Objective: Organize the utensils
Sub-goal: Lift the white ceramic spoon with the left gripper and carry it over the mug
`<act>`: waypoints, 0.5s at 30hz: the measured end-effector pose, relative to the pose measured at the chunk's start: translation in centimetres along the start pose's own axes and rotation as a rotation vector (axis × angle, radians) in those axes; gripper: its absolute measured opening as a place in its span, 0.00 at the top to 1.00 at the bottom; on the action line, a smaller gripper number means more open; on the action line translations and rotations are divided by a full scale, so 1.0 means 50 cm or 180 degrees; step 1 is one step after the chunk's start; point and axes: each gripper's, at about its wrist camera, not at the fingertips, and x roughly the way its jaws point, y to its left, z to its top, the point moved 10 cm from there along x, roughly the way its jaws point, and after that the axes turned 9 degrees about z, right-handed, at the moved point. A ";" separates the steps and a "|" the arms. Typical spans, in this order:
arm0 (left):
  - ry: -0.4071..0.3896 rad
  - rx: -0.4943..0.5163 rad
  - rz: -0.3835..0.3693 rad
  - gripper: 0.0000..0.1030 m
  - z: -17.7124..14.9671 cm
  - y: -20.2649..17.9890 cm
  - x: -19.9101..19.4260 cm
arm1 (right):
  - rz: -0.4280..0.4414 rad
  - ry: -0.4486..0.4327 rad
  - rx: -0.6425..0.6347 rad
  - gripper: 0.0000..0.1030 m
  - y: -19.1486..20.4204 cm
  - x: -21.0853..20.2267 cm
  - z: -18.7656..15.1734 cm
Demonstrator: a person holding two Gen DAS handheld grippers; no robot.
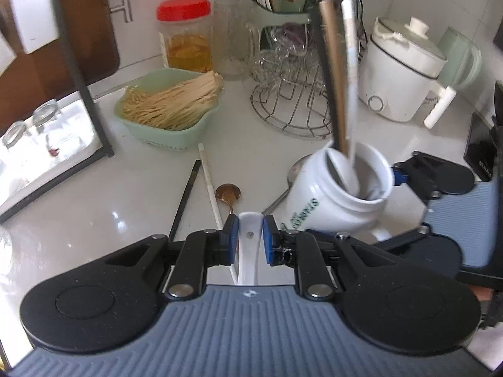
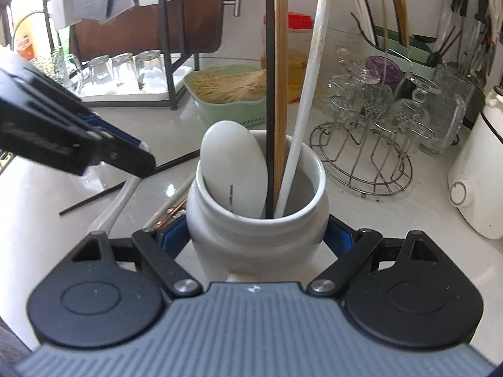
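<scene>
Now we have a white spoon (image 1: 249,245) pinched by its handle between the blue pads of our left hand-held gripper (image 1: 249,239), jaws narrow around it, with its bowl end hidden below the gripper. In the right wrist view that handle (image 2: 113,207) trails down from the left gripper toward the worktop (image 1: 94,201). Our right hand-held gripper (image 2: 256,235) clasps the white mug (image 2: 257,220) around its body, jaws spread on either side of it, steadying it on the worktop.

Already standing in the mug are another white spoon (image 2: 232,169), a black chopstick (image 2: 269,94), a wooden chopstick (image 2: 280,94) and a white chopstick (image 2: 309,94). Loose on the worktop lie a black chopstick (image 1: 185,199), a white chopstick (image 1: 210,182), a copper spoon (image 1: 228,194) and a steel spoon (image 1: 289,176) partly behind the mug.

To do this step well, we should carry the spoon over the mug's mouth, aim for the free gap on the near side away from the leaning chopsticks, tip it so one end goes in first, and let go only once it rests against the inner wall. Keeping the mug firmly held should stop it tipping if the spoon knocks the rim.
</scene>
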 end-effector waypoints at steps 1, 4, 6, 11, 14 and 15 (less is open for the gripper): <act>-0.0027 -0.0038 0.0011 0.81 -0.004 -0.002 -0.010 | 0.0023 0.0010 -0.0021 0.11 0.002 0.001 0.001; -0.0084 -0.0147 0.0032 0.81 -0.017 -0.003 -0.036 | 0.0074 0.0018 -0.0081 0.11 0.011 0.004 0.003; -0.0110 -0.0218 0.0042 0.81 -0.024 -0.002 -0.048 | 0.0099 0.0020 -0.0112 0.11 0.016 0.006 0.004; -0.0176 -0.0329 0.0076 0.81 -0.036 0.000 -0.074 | 0.0134 0.0016 -0.0161 0.11 0.028 0.007 0.006; -0.0208 -0.0366 0.0086 0.81 -0.038 0.001 -0.085 | 0.0156 0.0012 -0.0191 0.11 0.032 0.008 0.006; -0.0219 -0.0375 0.0088 0.81 -0.038 0.000 -0.087 | 0.0157 0.0010 -0.0194 0.11 0.033 0.008 0.006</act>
